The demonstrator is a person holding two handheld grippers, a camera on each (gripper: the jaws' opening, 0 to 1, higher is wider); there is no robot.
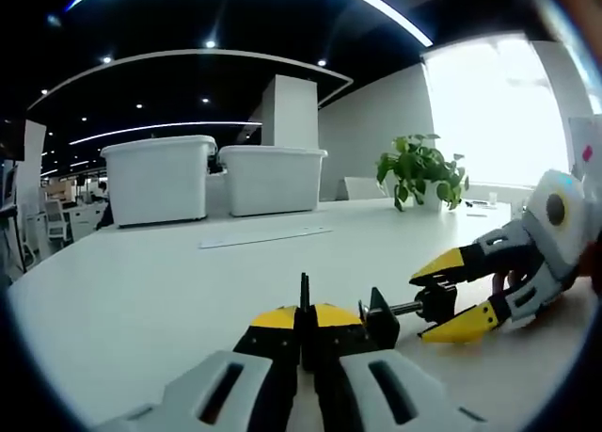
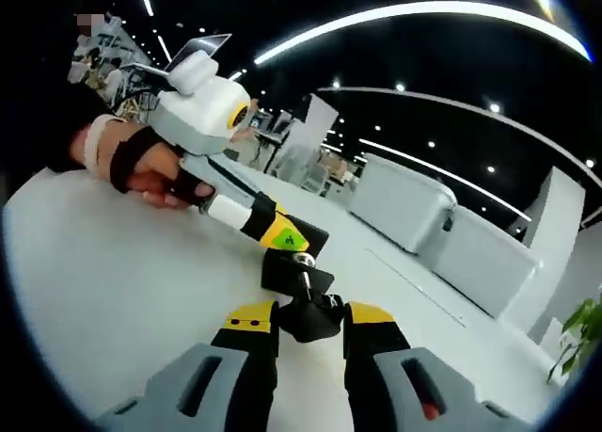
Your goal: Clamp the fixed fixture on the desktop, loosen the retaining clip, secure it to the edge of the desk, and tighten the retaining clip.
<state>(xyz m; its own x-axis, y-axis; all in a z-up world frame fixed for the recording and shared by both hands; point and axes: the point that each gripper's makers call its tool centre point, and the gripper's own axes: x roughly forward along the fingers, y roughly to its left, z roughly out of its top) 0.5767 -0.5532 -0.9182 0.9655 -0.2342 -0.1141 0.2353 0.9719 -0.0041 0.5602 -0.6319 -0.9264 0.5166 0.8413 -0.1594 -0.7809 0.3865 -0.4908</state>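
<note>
**Both tongs on the fixture, at opposite ends**

Your left tongs [image 1: 303, 321] are pressed together on a thin black upright plate of the fixture [image 1: 381, 317]; in the left gripper view the yellow tips meet on either side of it with no gap showing. The fixture lies low on the white counter [image 1: 141, 281], just ahead of those tips, its threaded rod running off to the right.

Your right tongs [image 2: 306, 312] are partly spread and pinch the black knob at the end of that rod; in the right gripper view the knob sits between the two yellow tips, touching both.

The left gripper view shows the right tongs [image 1: 442, 308] coming in from the right, their jaws angled around the knob. It also shows two white bins [image 1: 212, 178] well back on the counter, a potted plant [image 1: 420, 171] by the bright window, and a flat white strip [image 1: 265, 236] lying between bins and fixture.

The right gripper view gives you the other side: the left tongs [image 2: 287, 236] coming in from the left, closed on the fixture's black body, and your hand [image 2: 141, 173] wrapped around that gripper's handle above the counter.
</note>
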